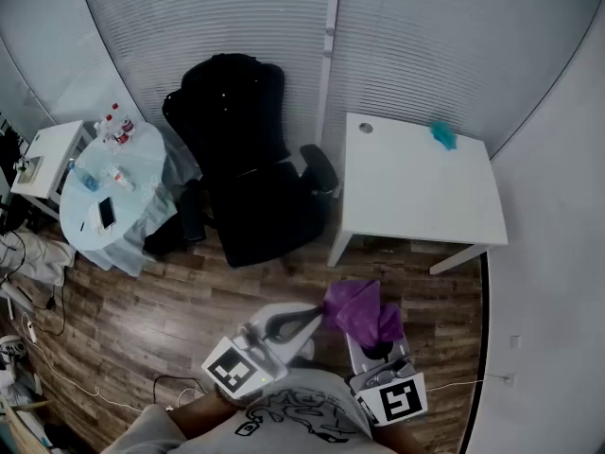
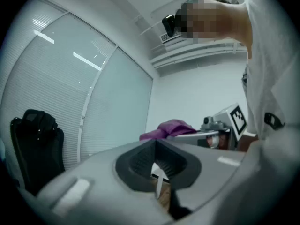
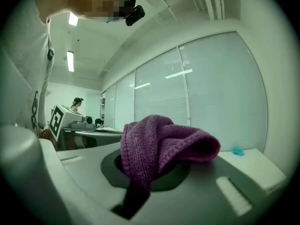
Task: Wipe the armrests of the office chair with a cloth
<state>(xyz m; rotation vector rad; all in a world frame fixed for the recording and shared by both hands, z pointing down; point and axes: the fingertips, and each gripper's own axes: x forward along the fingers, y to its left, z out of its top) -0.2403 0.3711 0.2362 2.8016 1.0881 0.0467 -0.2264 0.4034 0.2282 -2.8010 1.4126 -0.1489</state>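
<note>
The purple cloth [image 1: 357,308] is held bunched in the right hand-held gripper [image 1: 378,348], whose jaws are closed on it. In the right gripper view the cloth [image 3: 159,142] is seen rising from between the jaws and folding over to one side. The left hand-held gripper [image 1: 312,318] is held just beside the cloth. In the left gripper view its jaws [image 2: 157,162] are seen brought together with nothing between them.

The black office chair [image 1: 241,159] is found across the wood floor [image 1: 170,301], well apart from both grippers, beside a white worktop [image 1: 416,192]. One armrest [image 1: 319,168] is seen on the side toward that worktop. The other [image 1: 192,218] is made out less clearly among the dark shapes.

No contact between cloth and chair is shown, so the wiping is judged not yet begun. The cloth is judged secured and ready. Both armrests are left to be reached and wiped.
</note>
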